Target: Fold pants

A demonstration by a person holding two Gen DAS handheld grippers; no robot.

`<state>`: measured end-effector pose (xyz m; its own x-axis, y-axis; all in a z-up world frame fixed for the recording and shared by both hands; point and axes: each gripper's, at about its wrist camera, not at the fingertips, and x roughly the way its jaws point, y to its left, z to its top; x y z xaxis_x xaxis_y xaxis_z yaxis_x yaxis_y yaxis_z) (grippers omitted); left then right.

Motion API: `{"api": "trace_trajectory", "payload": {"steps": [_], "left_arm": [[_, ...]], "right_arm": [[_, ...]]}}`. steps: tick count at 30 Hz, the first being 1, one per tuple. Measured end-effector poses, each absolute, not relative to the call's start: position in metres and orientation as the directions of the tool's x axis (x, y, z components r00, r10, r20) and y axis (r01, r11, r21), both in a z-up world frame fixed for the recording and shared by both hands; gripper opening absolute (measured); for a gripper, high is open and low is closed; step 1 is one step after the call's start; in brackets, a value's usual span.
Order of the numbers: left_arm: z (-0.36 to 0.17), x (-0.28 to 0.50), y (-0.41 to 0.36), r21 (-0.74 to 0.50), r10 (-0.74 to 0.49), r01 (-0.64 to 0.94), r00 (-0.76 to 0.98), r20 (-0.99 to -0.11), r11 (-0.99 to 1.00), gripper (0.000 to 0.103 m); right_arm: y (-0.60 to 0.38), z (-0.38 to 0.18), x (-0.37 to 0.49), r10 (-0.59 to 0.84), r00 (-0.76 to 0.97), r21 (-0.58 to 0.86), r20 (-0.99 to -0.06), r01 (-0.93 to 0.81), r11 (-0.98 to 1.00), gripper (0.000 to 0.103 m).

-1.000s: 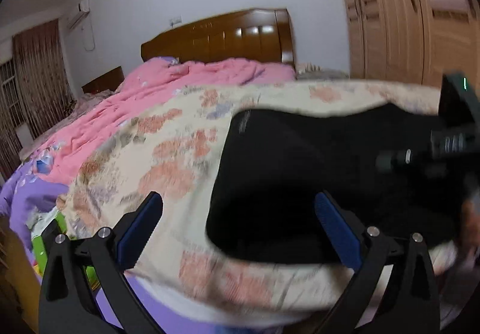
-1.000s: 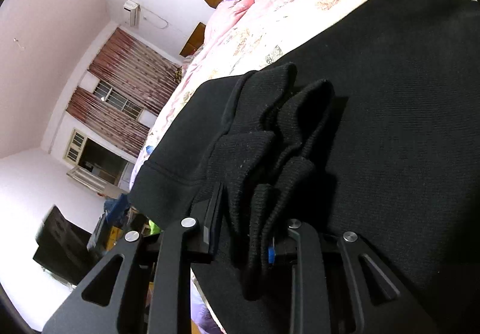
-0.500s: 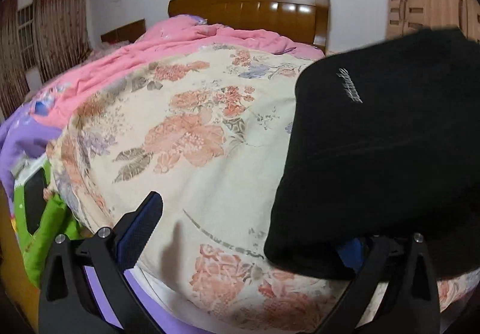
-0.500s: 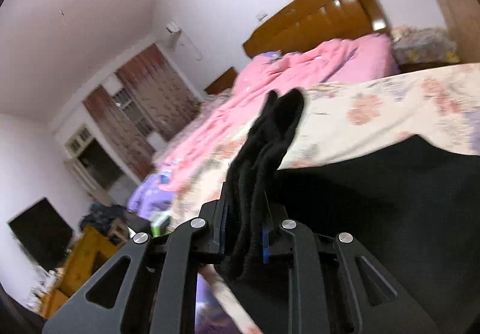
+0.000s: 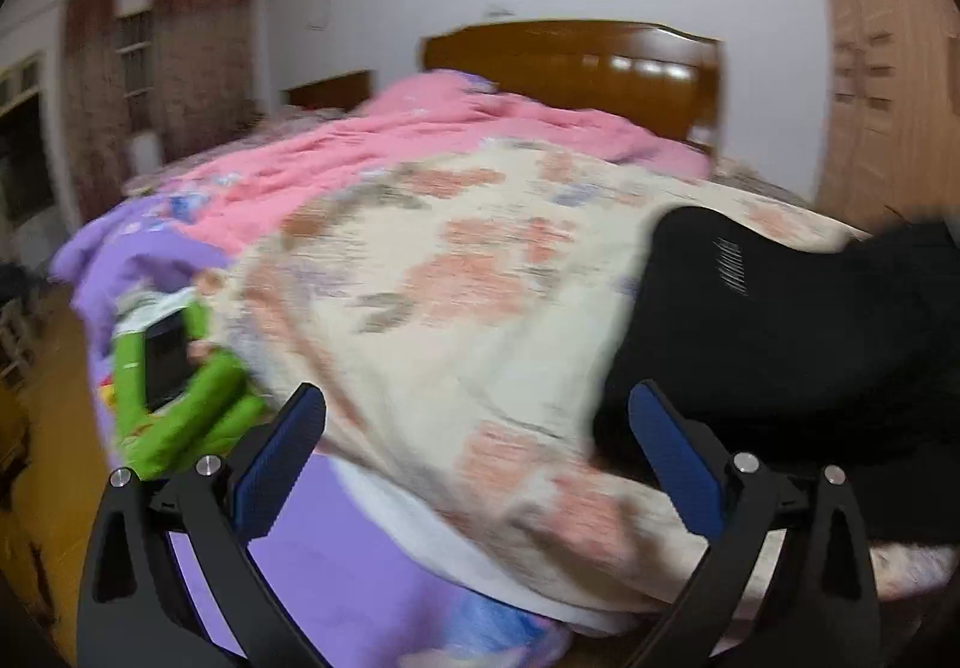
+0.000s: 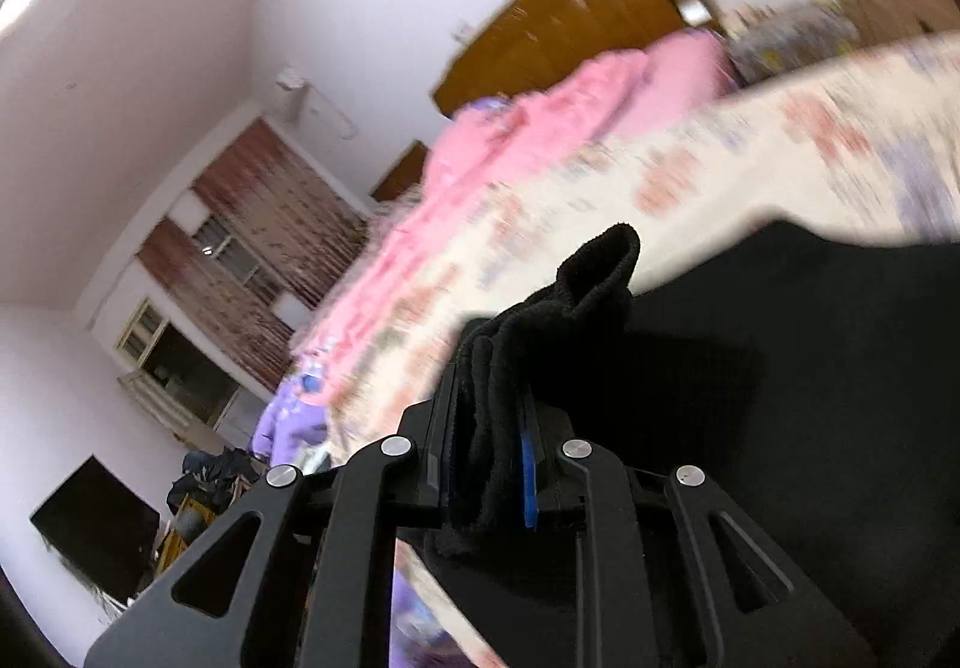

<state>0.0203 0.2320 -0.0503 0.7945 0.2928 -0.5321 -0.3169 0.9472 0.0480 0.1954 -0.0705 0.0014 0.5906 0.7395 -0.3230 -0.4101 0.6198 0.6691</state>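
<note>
The black pants [image 5: 780, 332] lie on the right side of the bed, spread over the near right part of a floral quilt [image 5: 456, 284], with a small pale logo showing on the upper face. In the right wrist view a bunched edge of the pants [image 6: 510, 404] is pinched between the blue pads of the right gripper [image 6: 486, 428], clamped tight on several layers of fabric, and the bunch stands up clear of the rest of the cloth. The left gripper [image 5: 474, 458] has its 2 fingers wide apart with nothing between them; its right finger sits just beside the near left edge of the pants, not on it.

Judging from this, the fold is under way but unfinished: 1 end is lifted for carrying over, the layers are not yet laid flat, and the free claw has no hold yet.

The quilt is soft and rumpled, so the cloth may drag or wrinkle when set down. Beyond it lie a pink blanket [image 5: 372, 152] and, at the left, a purple sheet [image 5: 120, 260]. A wooden headboard [image 5: 576, 68] stands at the far end, a wardrobe [image 5: 882, 68] at the right, curtains [image 5: 198, 50] at the far left.
</note>
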Motion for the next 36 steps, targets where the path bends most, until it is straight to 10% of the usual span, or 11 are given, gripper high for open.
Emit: {"api": "trace_trajectory", "payload": {"steps": [8, 13, 20, 24, 32, 36], "left_arm": [[-0.084, 0.068, 0.191, 0.198, 0.251, -0.163, 0.758, -0.603, 0.967, 0.102], [-0.08, 0.077, 0.233, 0.002, 0.197, -0.255, 0.743, -0.64, 0.967, 0.102], [-0.089, 0.074, 0.236, 0.023, 0.209, -0.256, 0.728, -0.653, 0.966, 0.102], [-0.091, 0.072, 0.236, 0.027, 0.206, -0.249, 0.734, -0.647, 0.968, 0.102], [-0.092, 0.069, 0.232, 0.052, 0.22, -0.243, 0.742, -0.633, 0.969, 0.102], [-0.093, 0.069, 0.233, 0.054, 0.217, -0.237, 0.746, -0.63, 0.97, 0.102]], "right_arm": [[-0.086, 0.016, 0.171, 0.723, 0.627, 0.629, -0.29, -0.444, 0.638, 0.019], [-0.12, -0.038, 0.152, 0.645, 0.655, 0.608, -0.392, -0.342, 0.717, 0.017], [-0.132, -0.096, 0.152, 0.641, 0.577, 0.659, -0.505, -0.221, 0.719, 0.021], [-0.139, -0.092, 0.145, 0.675, 0.582, 0.694, -0.454, -0.245, 0.678, 0.087], [-0.088, -0.089, 0.164, 0.691, 0.398, 0.629, -0.604, -0.294, 0.719, 0.09], [-0.069, -0.079, 0.178, 0.705, 0.383, 0.63, -0.597, -0.319, 0.708, 0.075]]}}
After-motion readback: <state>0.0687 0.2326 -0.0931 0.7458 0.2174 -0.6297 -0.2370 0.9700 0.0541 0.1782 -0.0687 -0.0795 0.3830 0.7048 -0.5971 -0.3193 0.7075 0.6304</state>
